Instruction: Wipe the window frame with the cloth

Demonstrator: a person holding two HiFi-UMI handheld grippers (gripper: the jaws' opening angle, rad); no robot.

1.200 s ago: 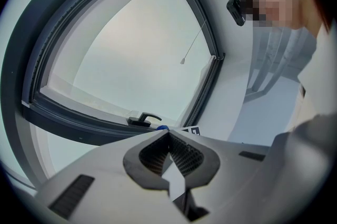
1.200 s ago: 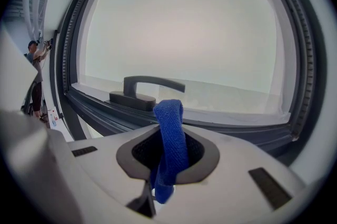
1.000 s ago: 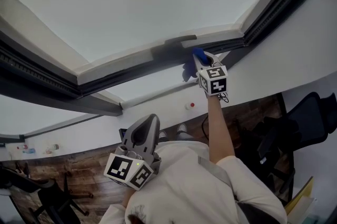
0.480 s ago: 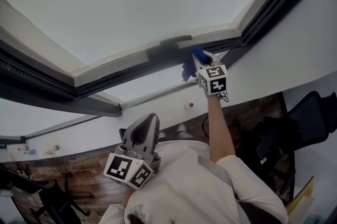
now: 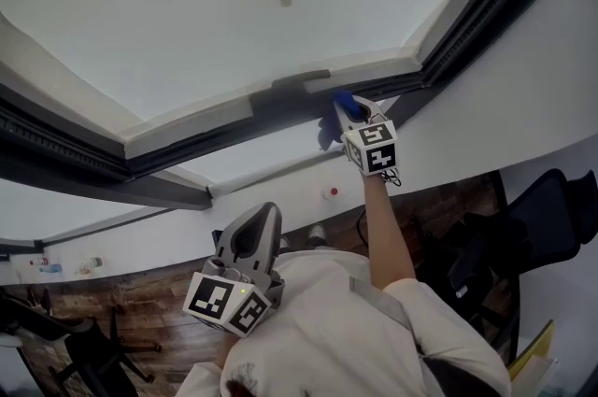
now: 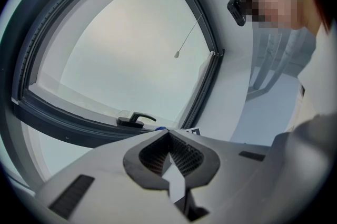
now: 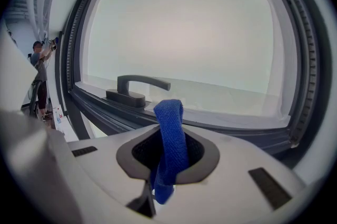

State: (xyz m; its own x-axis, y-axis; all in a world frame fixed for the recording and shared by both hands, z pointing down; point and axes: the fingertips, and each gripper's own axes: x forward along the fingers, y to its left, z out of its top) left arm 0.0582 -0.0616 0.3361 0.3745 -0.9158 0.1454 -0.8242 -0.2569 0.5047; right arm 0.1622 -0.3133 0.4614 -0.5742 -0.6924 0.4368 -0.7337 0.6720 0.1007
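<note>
Right gripper view sets the window frame (image 7: 221,124) across its middle: a dark grey rail with stepped channels, bending up both sides of the picture round a pale, blank pane (image 7: 184,28). Low in the centre the right gripper (image 7: 168,157) has its jaws closed on the cloth (image 7: 170,138), a strip of bright blue woven fabric folded over itself; its loop stands up above the jaws and its ends hang below them. The loop's top lies just in front of the rail, and whether it touches cannot be told from here; left of it a dark lever handle (image 7: 138,88) sits on the rail; at the far left edge stands a small, distant person (image 7: 39,67), seen in no other view.

Head view adds what that view lacks — the arm stretched up to centre right, the cloth at the rail just right of the handle, and the left gripper (image 5: 262,219) held at lower centre, well apart from the frame.

Left gripper view alone looks into that gripper's jaws — together, nothing between them; above them a small cord pull (image 6: 178,54) hangs before the pane.
</note>
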